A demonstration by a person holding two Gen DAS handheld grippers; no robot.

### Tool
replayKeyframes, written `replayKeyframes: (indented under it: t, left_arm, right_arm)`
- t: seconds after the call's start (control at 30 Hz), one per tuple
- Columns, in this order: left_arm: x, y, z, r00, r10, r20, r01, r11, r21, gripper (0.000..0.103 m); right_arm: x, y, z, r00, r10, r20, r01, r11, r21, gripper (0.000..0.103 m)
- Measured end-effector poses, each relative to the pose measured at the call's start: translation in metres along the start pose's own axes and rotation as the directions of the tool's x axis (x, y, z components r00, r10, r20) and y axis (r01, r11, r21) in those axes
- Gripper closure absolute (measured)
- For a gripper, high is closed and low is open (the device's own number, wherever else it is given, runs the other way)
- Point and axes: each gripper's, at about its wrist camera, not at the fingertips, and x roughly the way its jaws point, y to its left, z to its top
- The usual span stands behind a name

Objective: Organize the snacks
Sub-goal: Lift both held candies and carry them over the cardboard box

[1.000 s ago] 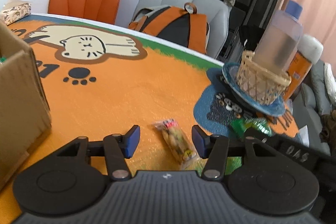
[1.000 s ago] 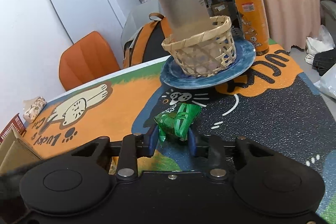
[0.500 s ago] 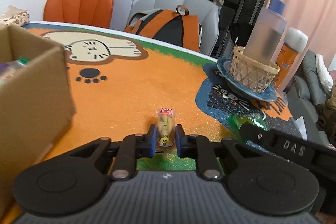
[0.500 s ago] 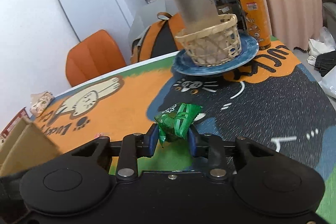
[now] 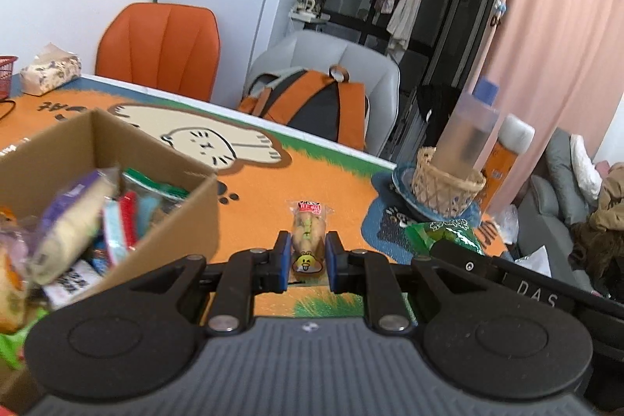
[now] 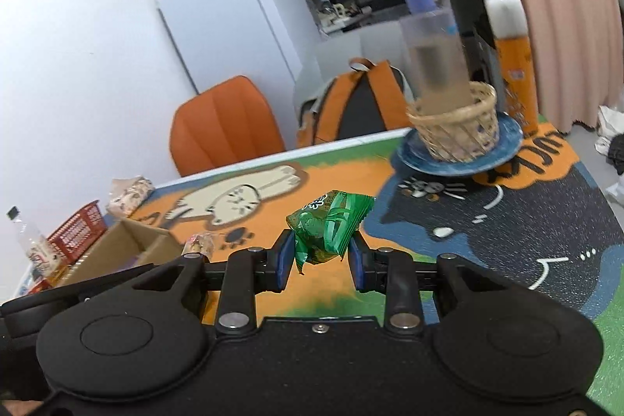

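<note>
My left gripper [image 5: 307, 262] is shut on a clear snack packet of yellow-green pieces with a red label [image 5: 308, 232] and holds it above the orange mat. My right gripper [image 6: 319, 256] is shut on a green snack packet [image 6: 329, 227], also lifted above the table; this packet shows at the right in the left wrist view [image 5: 442, 234]. An open cardboard box [image 5: 156, 182] with several snack packs inside stands at the left, close to the left gripper. It shows small at the lower left in the right wrist view [image 6: 124, 246].
A blue plate [image 6: 503, 156] holds a woven basket [image 6: 456, 131] with a plastic bottle, next to an orange can [image 6: 511, 65]. A red basket [image 6: 76, 232], a tissue pack [image 5: 50, 73] and a bottle [image 6: 29, 240] stand at the table's far end. Chairs and a backpack [image 5: 312, 104] lie behind.
The left gripper closed on the yellow-green packet and lifted it toward the box. The right gripper lifted the green packet up and away from the plate.
</note>
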Motion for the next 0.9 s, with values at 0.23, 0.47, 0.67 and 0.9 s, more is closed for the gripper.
replayKeyframes:
  t: [0.23, 0.47, 0.67, 0.9]
  left_arm:
    - [-0.035, 0.022, 0.007, 0.999, 0.008, 0.047, -0.006, 0.999, -0.034, 0.086]
    - [-0.058, 0.048, 0.01, 0.997, 0.036, 0.069, -0.032, 0.998, -0.059, 0.086]
    - [-0.072, 0.071, 0.011, 0.996, 0.049, 0.075, -0.042, 0.995, -0.089, 0.086]
    - [-0.083, 0.102, 0.015, 0.996, 0.056, 0.075, -0.045, 0.989, -0.138, 0.086]
  right_arm:
    - [-0.018, 0.033, 0.002, 0.998, 0.05, 0.022, -0.049, 0.998, -0.041, 0.072]
    - [-0.022, 0.064, -0.002, 0.995, 0.1, 0.022, -0.098, 0.992, -0.078, 0.072]
    - [-0.022, 0.085, -0.005, 0.992, 0.128, 0.016, -0.126, 0.988, -0.094, 0.072]
    - [-0.02, 0.114, -0.008, 0.988, 0.152, 0.008, -0.15, 0.981, -0.127, 0.072]
